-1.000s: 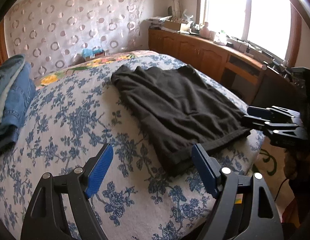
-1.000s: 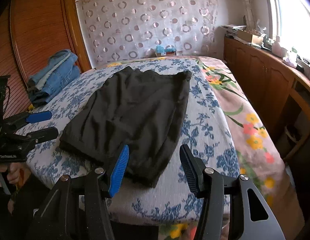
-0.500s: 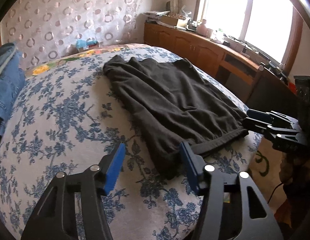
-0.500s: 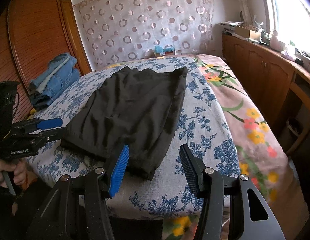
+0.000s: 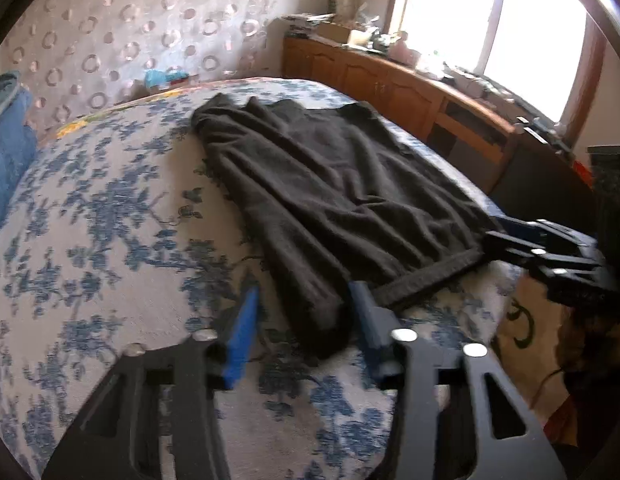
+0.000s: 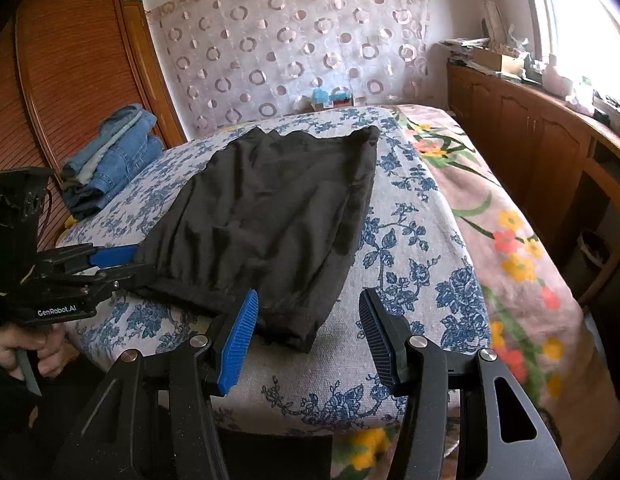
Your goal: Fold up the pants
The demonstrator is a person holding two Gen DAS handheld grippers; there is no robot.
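Black pants (image 5: 330,184) lie flat on the blue-flowered bed cover (image 5: 110,220), their near edge at the bed's end. My left gripper (image 5: 306,308) straddles one near corner of the pants. Its jaws are closing, and a gap still shows between the left pad and the cloth. From the right wrist view the left gripper (image 6: 140,262) sits at that corner of the pants (image 6: 270,208). My right gripper (image 6: 306,300) stands open with the other near corner lying between its pads. In the left wrist view the right gripper (image 5: 490,238) reaches the hem's end.
A stack of folded jeans (image 6: 114,160) sits at the bed's far left by a wooden wardrobe (image 6: 70,80). Low wooden cabinets (image 6: 530,140) run under the window on the right. A hand (image 6: 26,348) holds the left gripper's handle. A floral sheet (image 6: 490,208) covers the bed's right side.
The left gripper's jaws have narrowed around the pants' near corner and it has tipped slightly. The right gripper and the pants have stayed put.
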